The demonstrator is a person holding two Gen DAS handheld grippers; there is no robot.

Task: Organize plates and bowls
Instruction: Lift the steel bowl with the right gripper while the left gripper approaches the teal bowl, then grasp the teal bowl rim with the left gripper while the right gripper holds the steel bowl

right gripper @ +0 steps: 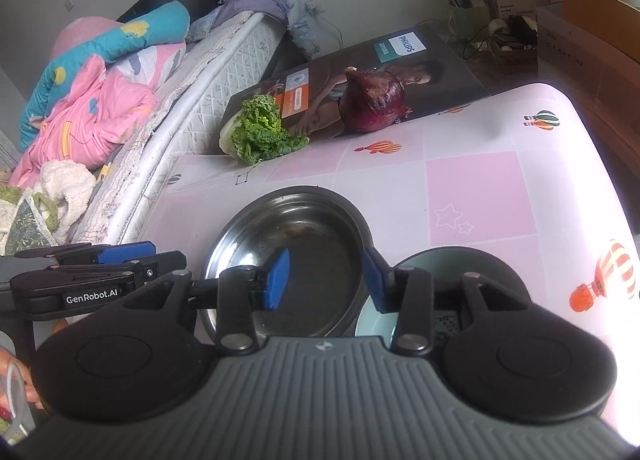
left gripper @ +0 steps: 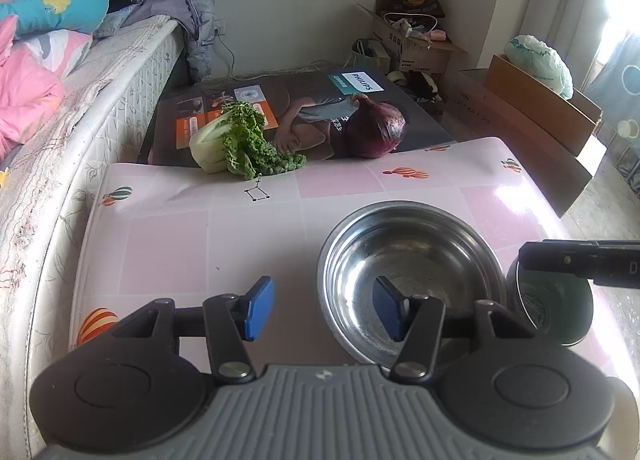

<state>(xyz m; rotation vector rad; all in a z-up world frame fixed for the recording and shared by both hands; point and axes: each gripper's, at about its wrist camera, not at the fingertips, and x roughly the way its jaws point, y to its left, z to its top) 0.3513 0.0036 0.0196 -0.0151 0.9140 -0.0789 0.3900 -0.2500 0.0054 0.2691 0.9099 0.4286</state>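
Steel bowl (left gripper: 408,280) on table (left gripper: 168,244), ahead of both tongs; green bowl (right gripper: 416,260) touching its right side. Left gripper (left gripper: 324,308) and right gripper (right gripper: 326,280) both apart, holding nothing. Risk: closing on either rim could nudge the neighbouring bowl, since they touch.

"PHILIPS" is printed in blue on a white patch of the big dark box (left gripper: 304,116), upside down at about 12 o'clock in the left wrist view; a teal label beside it carries characters too small to read. In the right wrist view the same word sits on the box (right gripper: 440,72) at 1 o'clock. "GenRobot.AI" stands in white on the left gripper (right gripper: 92,296) at 9 o'clock there. Handwritten figures on a cardboard carton (left gripper: 476,100) at 2 o'clock are not legible.
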